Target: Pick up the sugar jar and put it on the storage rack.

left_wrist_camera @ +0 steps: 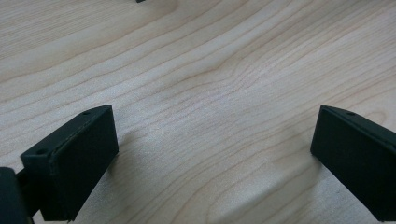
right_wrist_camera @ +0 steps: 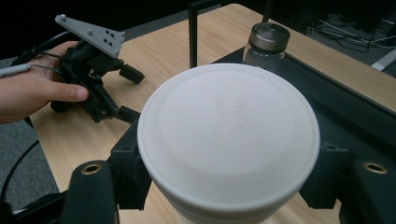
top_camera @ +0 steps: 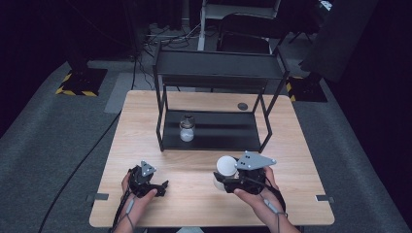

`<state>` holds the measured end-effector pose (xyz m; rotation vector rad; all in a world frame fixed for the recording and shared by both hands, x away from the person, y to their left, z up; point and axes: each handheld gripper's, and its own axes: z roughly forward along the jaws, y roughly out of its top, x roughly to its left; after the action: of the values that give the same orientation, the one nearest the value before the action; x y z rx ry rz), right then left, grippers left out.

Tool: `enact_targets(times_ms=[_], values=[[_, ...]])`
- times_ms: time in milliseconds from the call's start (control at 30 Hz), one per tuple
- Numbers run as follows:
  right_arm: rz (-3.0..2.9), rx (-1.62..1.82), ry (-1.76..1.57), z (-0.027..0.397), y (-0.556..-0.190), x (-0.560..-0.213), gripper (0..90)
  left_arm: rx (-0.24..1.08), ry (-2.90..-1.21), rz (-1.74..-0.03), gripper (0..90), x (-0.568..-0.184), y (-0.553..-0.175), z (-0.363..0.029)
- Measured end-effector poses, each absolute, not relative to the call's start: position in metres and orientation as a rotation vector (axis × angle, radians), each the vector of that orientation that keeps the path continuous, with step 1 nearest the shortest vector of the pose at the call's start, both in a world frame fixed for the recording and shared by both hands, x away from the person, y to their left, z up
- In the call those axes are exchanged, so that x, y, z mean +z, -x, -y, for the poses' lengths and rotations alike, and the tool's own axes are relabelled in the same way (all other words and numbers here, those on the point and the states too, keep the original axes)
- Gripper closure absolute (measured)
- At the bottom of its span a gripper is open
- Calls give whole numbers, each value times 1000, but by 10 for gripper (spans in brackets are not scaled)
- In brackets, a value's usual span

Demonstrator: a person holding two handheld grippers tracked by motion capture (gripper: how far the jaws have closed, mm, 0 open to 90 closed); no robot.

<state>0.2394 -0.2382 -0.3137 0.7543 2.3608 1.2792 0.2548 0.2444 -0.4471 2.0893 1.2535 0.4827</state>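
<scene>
Gripping the white jar, right claw nears shelf edge.

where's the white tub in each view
high view: the white tub sits low, right of centre, in the right gripper, in front of the black rack.
left gripper view: not in it; bare wood between open jaws.
right gripper view: the tub's lid is at centre and bottom, clamped between the jaws.
shared landmark: the glass jar on the rack's lower shelf, at top right of the right gripper view.
</scene>
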Motion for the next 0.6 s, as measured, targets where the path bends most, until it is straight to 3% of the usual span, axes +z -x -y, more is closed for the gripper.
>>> enact_targets(times_ms=[600], values=[[-2324, 1266, -766, 235, -267, -294, 329, 483, -2088, -1254, 2, -447, -255, -244]])
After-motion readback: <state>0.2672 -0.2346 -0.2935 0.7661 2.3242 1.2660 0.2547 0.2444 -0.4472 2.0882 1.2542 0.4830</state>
